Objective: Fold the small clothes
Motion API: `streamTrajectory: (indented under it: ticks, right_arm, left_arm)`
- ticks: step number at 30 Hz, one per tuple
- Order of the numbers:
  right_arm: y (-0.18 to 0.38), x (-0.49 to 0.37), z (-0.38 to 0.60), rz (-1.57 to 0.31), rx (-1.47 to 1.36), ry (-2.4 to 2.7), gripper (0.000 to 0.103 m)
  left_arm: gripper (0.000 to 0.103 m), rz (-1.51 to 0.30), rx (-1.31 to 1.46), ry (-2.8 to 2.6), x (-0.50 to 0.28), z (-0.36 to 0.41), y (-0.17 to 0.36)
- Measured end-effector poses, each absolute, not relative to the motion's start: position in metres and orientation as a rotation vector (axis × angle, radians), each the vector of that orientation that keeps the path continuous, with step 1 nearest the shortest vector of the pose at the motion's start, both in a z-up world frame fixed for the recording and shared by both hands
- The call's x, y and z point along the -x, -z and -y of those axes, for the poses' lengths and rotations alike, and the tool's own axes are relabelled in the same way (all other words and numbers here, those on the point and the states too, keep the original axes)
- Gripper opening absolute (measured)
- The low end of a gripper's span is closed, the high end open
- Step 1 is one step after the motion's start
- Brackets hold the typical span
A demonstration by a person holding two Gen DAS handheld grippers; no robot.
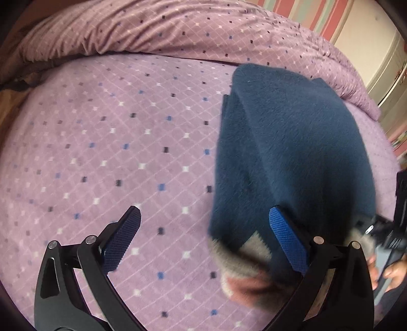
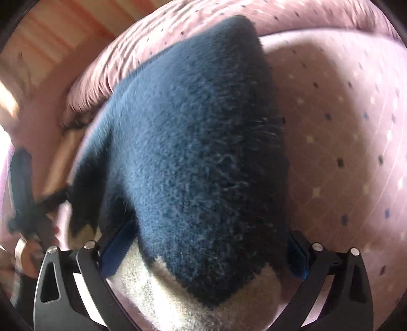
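Observation:
A small fuzzy navy garment (image 1: pixel 287 152) with a grey and reddish band (image 1: pixel 244 277) at its near end lies folded on the purple bedspread (image 1: pixel 114 152). My left gripper (image 1: pixel 206 242) is open; its right finger (image 1: pixel 287 236) touches the garment's near edge, its left finger (image 1: pixel 122 239) is over bare bedspread. In the right wrist view the same garment (image 2: pixel 198 157) fills the space between my right gripper's fingers (image 2: pixel 119 252), which stand wide apart with the cloth draped over them. My right gripper (image 2: pixel 203 252) is open.
A bunched purple duvet (image 1: pixel 178 28) runs along the far side of the bed. A striped wall (image 1: pixel 328 17) and a pale cabinet (image 1: pixel 389 73) stand at the far right. The other gripper and a hand (image 1: pixel 391 270) show at the right edge.

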State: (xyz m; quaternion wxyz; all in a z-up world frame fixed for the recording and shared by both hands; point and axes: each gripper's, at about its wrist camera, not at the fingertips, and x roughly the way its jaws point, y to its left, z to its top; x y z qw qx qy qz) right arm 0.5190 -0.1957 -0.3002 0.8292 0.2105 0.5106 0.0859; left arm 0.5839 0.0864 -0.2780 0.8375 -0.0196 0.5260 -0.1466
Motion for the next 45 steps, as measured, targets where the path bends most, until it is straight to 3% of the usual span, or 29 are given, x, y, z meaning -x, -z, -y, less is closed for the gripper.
streamTrajectory:
  ticks: [9, 17, 31, 45]
  right_arm:
    - [0.295, -0.524, 0.184, -1.104, -0.419, -0.163, 0.096]
    - [0.299, -0.528, 0.187, -1.115, -0.409, -0.169, 0.097]
    - [0.300, -0.529, 0.194, -1.123, -0.412, -0.178, 0.097]
    - [0.297, -0.530, 0.193, -1.138, -0.407, -0.160, 0.096]
  left_arm:
    - [0.100, -1.269, 0.554, 0.507, -0.630, -0.114, 0.334]
    - [0.100, -1.219, 0.896, 0.653, -0.630, -0.135, 0.348]
    - [0.100, -1.296, 0.840, 0.769, -0.639, -0.082, 0.350]
    - [0.100, -1.334, 0.430, 0.642, -0.643, -0.020, 0.327]
